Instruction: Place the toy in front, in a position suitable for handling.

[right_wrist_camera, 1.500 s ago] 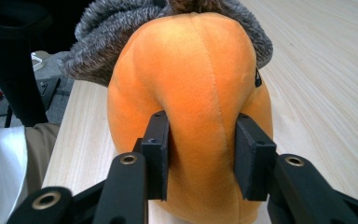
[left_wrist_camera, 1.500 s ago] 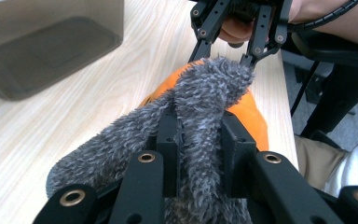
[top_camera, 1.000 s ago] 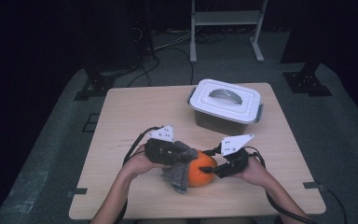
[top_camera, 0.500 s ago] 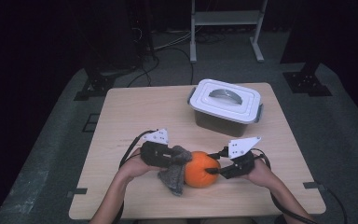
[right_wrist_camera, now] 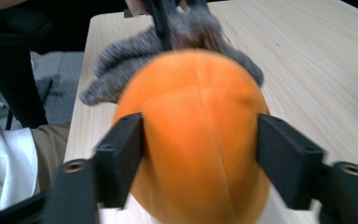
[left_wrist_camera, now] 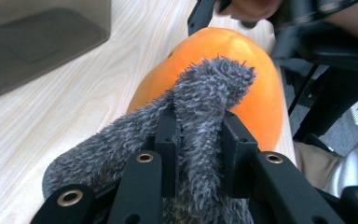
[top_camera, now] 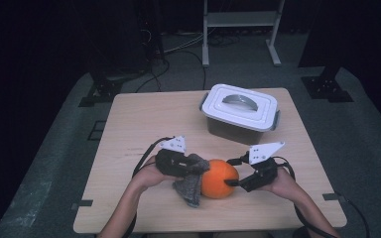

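Note:
A round orange fruit (top_camera: 219, 177) lies near the table's front edge, between my two grippers. My left gripper (top_camera: 201, 168) is shut on a grey fuzzy cloth (top_camera: 191, 186) and holds it against the fruit's left side. In the left gripper view the cloth (left_wrist_camera: 209, 107) is pinched between the jaws (left_wrist_camera: 198, 126) and rests on the orange (left_wrist_camera: 233, 56). My right gripper (top_camera: 230, 182) has just been opening its jaws. In the right gripper view they (right_wrist_camera: 200, 135) straddle the orange (right_wrist_camera: 196, 107), with a pad against each side. The cloth (right_wrist_camera: 121, 70) shows behind it.
A white lidded container (top_camera: 239, 106) with a grey handle stands at the back right of the wooden table (top_camera: 144, 124). Cables trail from both grippers along the front. A metal rack and dark stands sit on the floor beyond the table.
The right gripper drew slightly back from the orange, and its jaws now sit wider around the fruit's right side. The left gripper and cloth have stayed against the fruit.

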`<action>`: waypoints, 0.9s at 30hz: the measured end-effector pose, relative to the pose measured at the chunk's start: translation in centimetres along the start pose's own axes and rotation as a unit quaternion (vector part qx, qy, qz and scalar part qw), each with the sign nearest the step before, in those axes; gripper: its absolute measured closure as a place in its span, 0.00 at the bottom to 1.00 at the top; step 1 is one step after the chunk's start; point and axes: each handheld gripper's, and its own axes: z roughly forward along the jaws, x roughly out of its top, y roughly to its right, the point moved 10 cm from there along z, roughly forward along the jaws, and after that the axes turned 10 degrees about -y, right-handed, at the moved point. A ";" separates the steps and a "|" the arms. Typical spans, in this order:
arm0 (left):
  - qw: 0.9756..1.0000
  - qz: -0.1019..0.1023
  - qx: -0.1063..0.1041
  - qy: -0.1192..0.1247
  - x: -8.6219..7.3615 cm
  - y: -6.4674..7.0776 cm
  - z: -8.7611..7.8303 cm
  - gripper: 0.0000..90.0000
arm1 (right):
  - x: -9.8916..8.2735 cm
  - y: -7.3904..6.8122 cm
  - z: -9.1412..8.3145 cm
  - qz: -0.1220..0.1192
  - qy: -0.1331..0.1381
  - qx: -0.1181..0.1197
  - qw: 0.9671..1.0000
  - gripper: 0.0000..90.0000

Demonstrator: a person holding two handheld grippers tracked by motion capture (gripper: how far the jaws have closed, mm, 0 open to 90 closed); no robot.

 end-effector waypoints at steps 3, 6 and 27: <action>1.000 0.003 -0.003 0.002 0.5 0.2 0.3 0.79 | 1.5 -0.5 -0.2 -0.017 0.005 -0.014 1.000 0.30; 1.000 0.007 -0.002 -0.002 0.7 0.3 0.5 0.79 | 1.9 -0.5 0.4 -0.022 -0.016 -0.026 0.999 0.26; 0.999 -0.001 -0.002 0.044 0.9 0.2 -3.3 0.81 | 4.6 -1.4 3.5 -0.064 -0.003 -0.003 0.998 0.66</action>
